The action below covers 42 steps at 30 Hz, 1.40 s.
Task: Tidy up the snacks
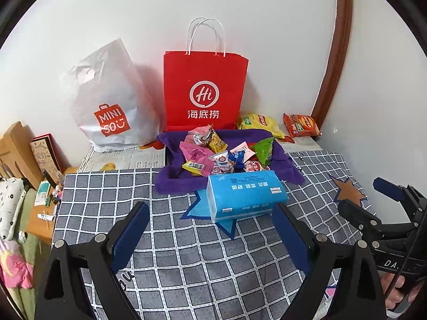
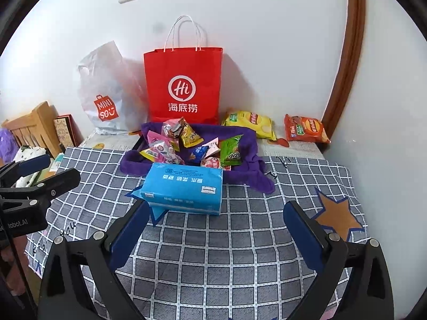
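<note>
**Snack packets heaped on a purple cloth, both grippers released**

A heap of small snack packets (image 1: 216,152) is seen piled on a purple cloth (image 1: 170,178) near the back of the worktop (image 1: 186,261), which is covered by a grey checked cloth printed with stars. The packets are crinkled and brightly coloured — pink, yellow, green, blue and white wrappers can be made out, lying tilted and overlapping, so an exact count cannot be given. Two larger crisp bags are laid apart from the heap, to its right by the wall: one yellow bag (image 2: 250,124) and one orange bag (image 2: 305,129), near each other but not touching.

One blue tissue pack (image 2: 184,186) is set just in front of the cloth. Two carrier bags are stood against the wall behind — one red paper bag (image 1: 204,90) and one white plastic bag (image 1: 109,104).

The left gripper (image 1: 210,237) is held with its fingers spread wide and nothing between them; the right gripper (image 2: 216,237) is likewise released and empty, above the checked cloth, short of the tissue pack.
</note>
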Each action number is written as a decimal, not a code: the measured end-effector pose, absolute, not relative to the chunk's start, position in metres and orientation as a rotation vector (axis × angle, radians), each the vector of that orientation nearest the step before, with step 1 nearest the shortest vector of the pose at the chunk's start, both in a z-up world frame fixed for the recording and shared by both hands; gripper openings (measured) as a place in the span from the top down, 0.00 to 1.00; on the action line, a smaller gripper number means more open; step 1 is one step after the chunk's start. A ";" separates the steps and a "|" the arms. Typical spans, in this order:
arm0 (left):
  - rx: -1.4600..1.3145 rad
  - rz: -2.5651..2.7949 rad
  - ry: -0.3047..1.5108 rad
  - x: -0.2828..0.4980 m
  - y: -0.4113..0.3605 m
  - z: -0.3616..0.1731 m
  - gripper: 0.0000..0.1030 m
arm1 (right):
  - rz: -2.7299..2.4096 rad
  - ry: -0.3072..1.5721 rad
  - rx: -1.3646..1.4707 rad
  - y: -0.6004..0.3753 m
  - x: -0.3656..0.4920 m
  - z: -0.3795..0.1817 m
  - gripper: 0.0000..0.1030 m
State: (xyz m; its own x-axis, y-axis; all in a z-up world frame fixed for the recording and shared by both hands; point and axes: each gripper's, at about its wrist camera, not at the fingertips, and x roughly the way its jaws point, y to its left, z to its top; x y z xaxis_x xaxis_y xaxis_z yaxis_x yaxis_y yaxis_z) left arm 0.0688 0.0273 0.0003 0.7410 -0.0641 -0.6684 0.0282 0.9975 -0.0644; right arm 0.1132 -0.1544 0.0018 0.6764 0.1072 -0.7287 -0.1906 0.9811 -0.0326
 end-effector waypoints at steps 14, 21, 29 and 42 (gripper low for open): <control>-0.049 -0.038 0.741 0.066 0.024 -0.002 0.10 | 0.169 0.817 -0.091 -0.158 0.108 0.001 0.04; -0.051 -0.037 0.740 0.066 0.024 -0.001 0.10 | 0.164 0.817 -0.089 -0.158 0.108 0.000 0.04; -0.048 -0.037 0.740 0.066 0.024 -0.001 0.10 | 0.164 0.814 -0.087 -0.158 0.107 0.000 0.04; -0.048 -0.037 0.738 0.065 0.023 -0.001 0.10 | 0.158 0.811 -0.074 -0.161 0.107 0.001 0.04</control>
